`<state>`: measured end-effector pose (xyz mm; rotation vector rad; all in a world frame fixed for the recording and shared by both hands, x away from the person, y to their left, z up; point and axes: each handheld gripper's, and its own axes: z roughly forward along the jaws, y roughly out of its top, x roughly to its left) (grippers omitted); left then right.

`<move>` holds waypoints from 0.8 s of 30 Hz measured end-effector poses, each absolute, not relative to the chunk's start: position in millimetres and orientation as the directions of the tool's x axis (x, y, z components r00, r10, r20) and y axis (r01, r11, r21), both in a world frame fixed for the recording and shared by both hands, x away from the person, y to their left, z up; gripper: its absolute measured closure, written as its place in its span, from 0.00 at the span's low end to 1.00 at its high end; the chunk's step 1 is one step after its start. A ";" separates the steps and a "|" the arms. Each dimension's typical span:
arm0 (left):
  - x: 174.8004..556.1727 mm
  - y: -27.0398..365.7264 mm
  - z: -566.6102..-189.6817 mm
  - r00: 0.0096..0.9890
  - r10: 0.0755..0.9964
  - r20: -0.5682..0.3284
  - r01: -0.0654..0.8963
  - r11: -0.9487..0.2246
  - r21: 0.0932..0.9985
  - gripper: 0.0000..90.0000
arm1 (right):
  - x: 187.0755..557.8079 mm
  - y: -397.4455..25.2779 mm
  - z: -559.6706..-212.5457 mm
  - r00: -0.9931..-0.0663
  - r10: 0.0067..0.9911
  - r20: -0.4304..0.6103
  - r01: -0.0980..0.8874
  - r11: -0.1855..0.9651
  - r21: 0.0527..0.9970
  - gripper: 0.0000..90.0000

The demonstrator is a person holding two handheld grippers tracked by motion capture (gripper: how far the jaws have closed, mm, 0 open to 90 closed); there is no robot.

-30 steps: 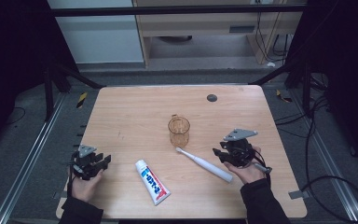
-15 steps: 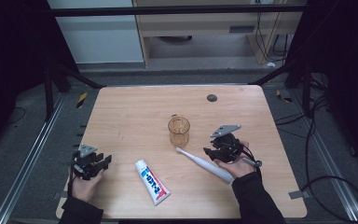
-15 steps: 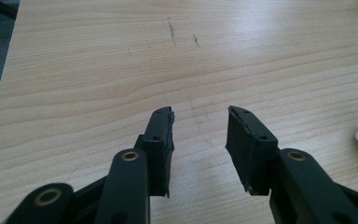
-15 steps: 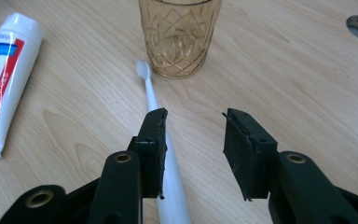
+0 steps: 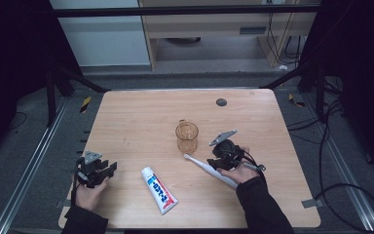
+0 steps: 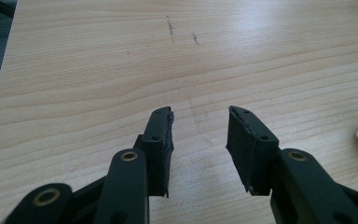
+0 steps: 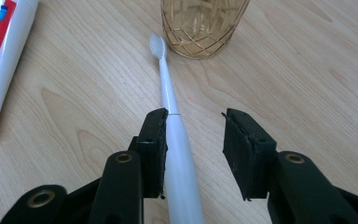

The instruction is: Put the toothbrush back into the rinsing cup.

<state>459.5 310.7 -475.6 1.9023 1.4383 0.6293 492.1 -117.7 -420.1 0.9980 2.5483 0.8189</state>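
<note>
A: How many things lie on the desk [image 5: 126, 117]?

B: Three loose items: one white toothbrush [image 5: 209, 169], one amber glass cup [image 5: 187, 136], one toothpaste tube [image 5: 159, 189]. One dark round spot [image 5: 221, 102] also sits on the far part of the wooden top.

A: And how many tongs are there?

B: Two, one per hand. The right tongs [image 5: 219, 157] sit low over the toothbrush, near the middle of the desk; the left tongs [image 5: 108, 168] rest at the near left corner, well apart from everything.

A: What is the state of the right pair?

B: Released. In the right gripper view the right tongs [image 7: 193, 140] stand spread, and the toothbrush [image 7: 175, 140] handle lies on the wood just inside the left jaw, touching or almost touching it. The other jaw is clear of it.

A: Where does the brush head point?

B: Toward the cup [image 7: 204, 25]; the bristles end just beside its base. The tube [image 7: 0, 60] lies off to the left, apart.

A: And the left pair?

B: Also released: the left tongs [image 6: 199, 135] gape over bare wood with nothing between them.
</note>
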 end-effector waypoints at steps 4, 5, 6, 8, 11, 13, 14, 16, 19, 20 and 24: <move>459.0 309.3 -475.2 0.281 0.960 -0.009 0.641 -0.180 0.746 0.66 | 496.1 -110.4 -424.9 -0.736 0.675 -0.052 0.535 0.627 0.566 0.66; 459.0 309.0 -475.1 0.282 0.959 -0.009 0.640 -0.181 0.747 0.66 | 496.4 -108.9 -425.8 -0.738 0.672 -0.052 0.535 0.632 0.561 0.66; 459.3 308.8 -475.4 0.283 0.959 -0.009 0.641 -0.182 0.745 0.66 | 496.9 -107.9 -426.6 -0.742 0.668 -0.055 0.533 0.638 0.556 0.66; 459.6 308.8 -475.9 0.283 0.959 -0.010 0.643 -0.182 0.743 0.66 | 497.1 -106.9 -427.2 -0.743 0.667 -0.052 0.536 0.640 0.550 0.66; 459.8 308.9 -476.2 0.284 0.959 -0.010 0.644 -0.183 0.743 0.66 | 498.5 -105.2 -429.4 -0.747 0.663 -0.046 0.541 0.647 0.538 0.66; 459.7 308.7 -475.9 0.284 0.959 -0.009 0.643 -0.184 0.743 0.66 | 498.8 -104.6 -431.2 -0.746 0.664 -0.045 0.546 0.650 0.529 0.66; 459.8 308.6 -475.9 0.284 0.959 -0.009 0.644 -0.184 0.743 0.66 | 499.0 -104.0 -433.5 -0.751 0.660 -0.039 0.547 0.653 0.524 0.66; 459.9 308.3 -476.2 0.286 0.958 -0.007 0.644 -0.186 0.742 0.66 | 499.0 -103.7 -434.9 -0.751 0.659 -0.040 0.547 0.656 0.520 0.66; 460.0 308.1 -476.3 0.286 0.958 -0.007 0.645 -0.188 0.741 0.66 | 499.8 -102.4 -440.1 -0.755 0.655 -0.035 0.552 0.663 0.506 0.66; 459.9 308.2 -476.3 0.287 0.958 -0.007 0.645 -0.188 0.741 0.66 | 500.0 -101.9 -441.7 -0.754 0.656 -0.035 0.555 0.664 0.501 0.66; 459.9 308.5 -476.4 0.286 0.958 -0.008 0.645 -0.186 0.741 0.66 | 501.2 -98.9 -450.8 -0.759 0.651 -0.030 0.560 0.675 0.480 0.66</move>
